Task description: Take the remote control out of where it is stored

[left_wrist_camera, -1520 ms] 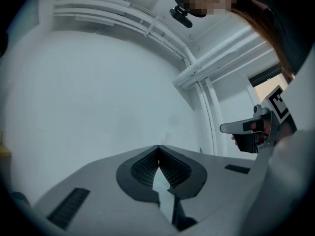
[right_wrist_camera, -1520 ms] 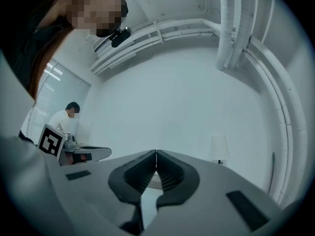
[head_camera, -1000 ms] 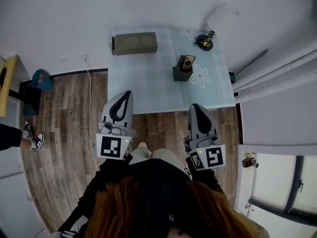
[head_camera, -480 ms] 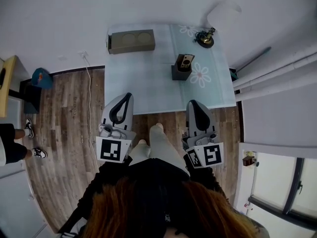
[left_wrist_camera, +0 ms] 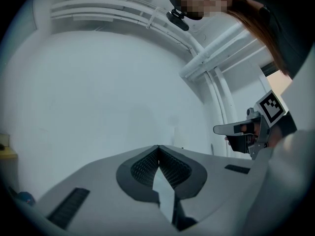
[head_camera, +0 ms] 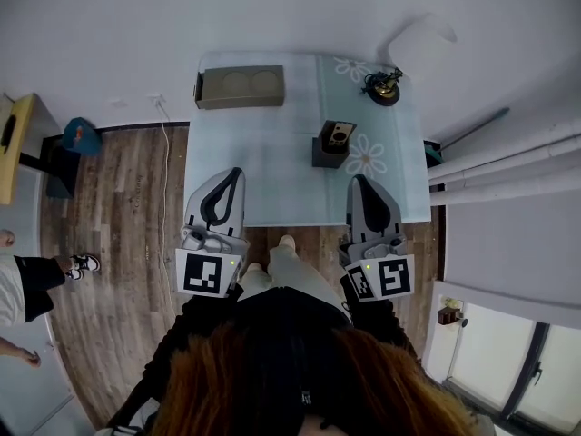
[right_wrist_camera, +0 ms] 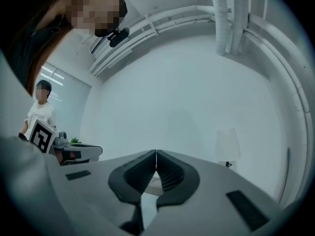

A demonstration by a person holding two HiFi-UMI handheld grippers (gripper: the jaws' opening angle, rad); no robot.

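Observation:
In the head view a dark open-topped holder [head_camera: 324, 154] stands right of the middle of a table with a pale blue cloth [head_camera: 272, 166]. The remote control [head_camera: 340, 133] stands upright in it, its tan face showing. My left gripper [head_camera: 236, 172] and right gripper [head_camera: 360, 180] point level over the table's near edge, both short of the holder. The left gripper view shows its jaws [left_wrist_camera: 158, 147] shut and empty. In the right gripper view the jaws [right_wrist_camera: 156, 152] are likewise shut and empty. Both gripper views look at a white wall; neither shows the holder.
An olive box [head_camera: 239, 86] with two round recesses lies at the table's back left. A small lamp [head_camera: 385, 84] stands at the back right. A cable [head_camera: 164, 153] runs over the wooden floor at left, where a person's leg [head_camera: 50, 275] shows.
Both grippers have moved forward towards the table, so the table's near edge now lies under their tips. The person at the left has walked on.

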